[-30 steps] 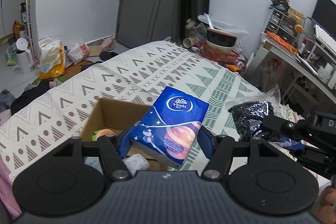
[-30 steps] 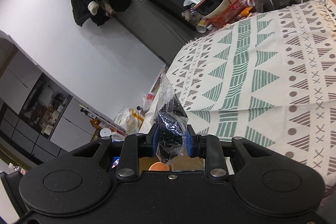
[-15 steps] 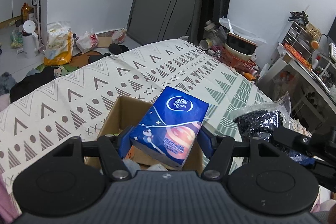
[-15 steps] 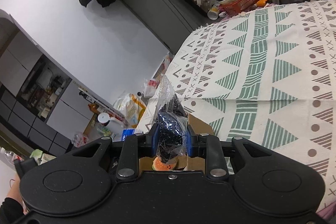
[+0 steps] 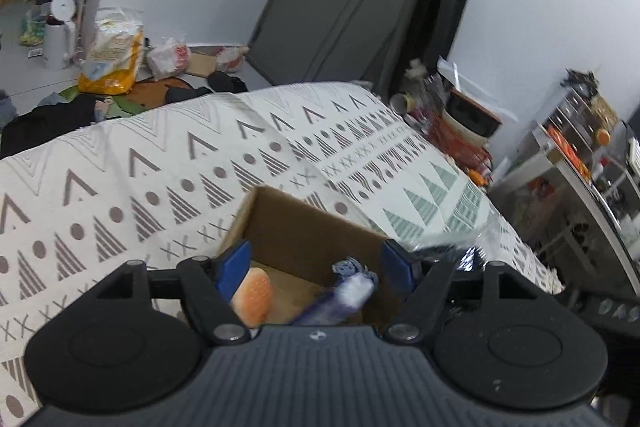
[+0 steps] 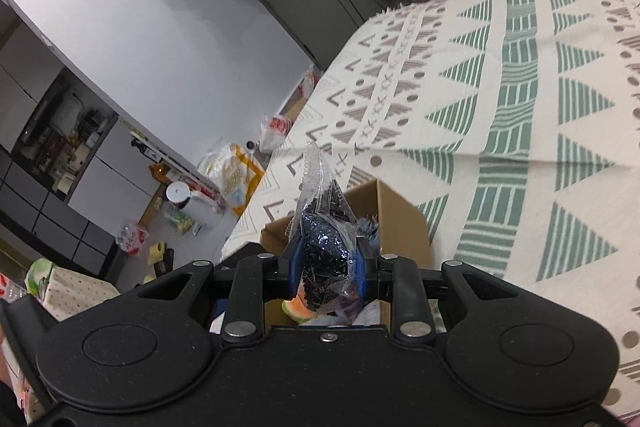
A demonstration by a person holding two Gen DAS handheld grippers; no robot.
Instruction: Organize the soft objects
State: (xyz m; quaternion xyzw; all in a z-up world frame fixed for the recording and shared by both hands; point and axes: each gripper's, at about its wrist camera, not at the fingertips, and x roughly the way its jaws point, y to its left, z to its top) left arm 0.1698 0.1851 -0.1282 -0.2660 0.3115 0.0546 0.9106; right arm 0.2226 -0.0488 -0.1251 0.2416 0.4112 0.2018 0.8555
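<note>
**Desk:** Left wrist view first. Holding anything?

**Field:** Nothing. Shows the left gripper (image 5: 314,259) spread wide and empty, poised straight above the open cardboard box (image 5: 304,211) on the patterned cloth (image 5: 160,167). Catches a blue-and-white soft pack (image 5: 348,291), motion-blurred, down inside the box below the blue pads, next to an orange squashy piece (image 5: 254,293). Cannot tell whether pack and orange piece touch.

**Desk:** Why hover there, wide open?

**Field:** Reads as a drop position: centred over the opening, clear of the cardboard walls, with room for a soft pack to fall flat instead of snagging. Suggests one item delivered on this side.

**Desk:** And the right wrist view?

**Field:** Shows the right gripper (image 6: 328,259) clamped narrow on a clear plastic bag (image 6: 324,239) of dark glittery filling, pinched around its bulging middle, with the crinkled top edge standing free above the pads. Places bag and gripper over the near side of the same box (image 6: 400,219), above an orange-and-green soft item (image 6: 298,309) already inside.

**Desk:** Why the mid-bag pinch?

**Field:** Probably for control: keeps loose filling from sagging and swinging. Looks ready for release into the box. Risks catching the slack plastic on a pad at opening, so calls for a full, clean spread.
</note>
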